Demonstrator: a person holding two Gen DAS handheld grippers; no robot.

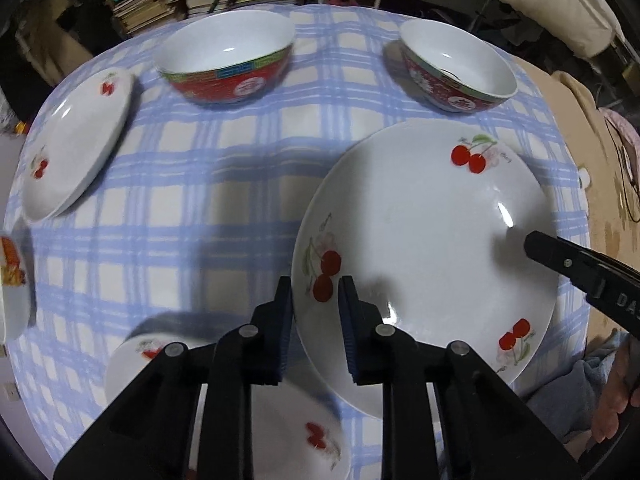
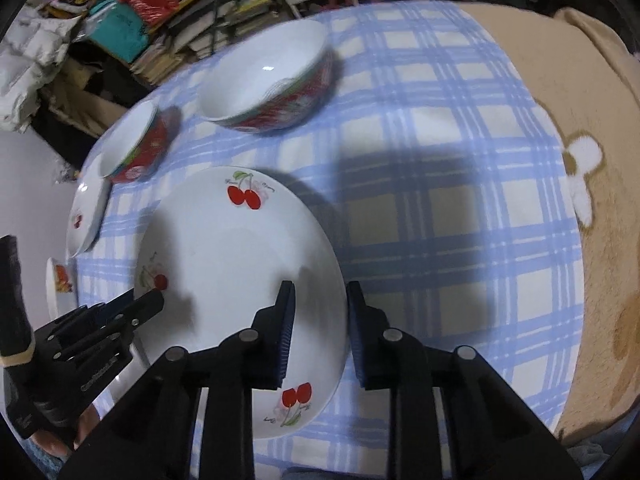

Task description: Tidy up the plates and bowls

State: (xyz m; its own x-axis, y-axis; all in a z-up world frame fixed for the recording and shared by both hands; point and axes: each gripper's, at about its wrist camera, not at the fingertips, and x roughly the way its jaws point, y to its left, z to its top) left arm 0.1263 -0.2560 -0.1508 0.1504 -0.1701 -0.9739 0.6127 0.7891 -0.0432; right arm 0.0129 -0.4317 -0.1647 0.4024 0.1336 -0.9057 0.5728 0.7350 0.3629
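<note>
Both grippers pinching the big cherry plate

Left gripper [image 1: 314, 292] and right gripper [image 2: 320, 296] clench opposite rims of the cherry plate [image 1: 424, 240] on the near checked cloth [image 1: 180, 220]; uneven lifting could tip it onto the smaller plate [image 1: 288, 432] beneath.

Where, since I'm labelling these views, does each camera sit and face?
Left wrist: on the left gripper, facing steeply down, jaws astride the cherry plate at its left rim; right gripper and a hand at right.
Right wrist: on the right gripper, facing down, jaws astride its right rim; left gripper at left.
Shared: plate, two red bowls, checked tablecloth.
</note>
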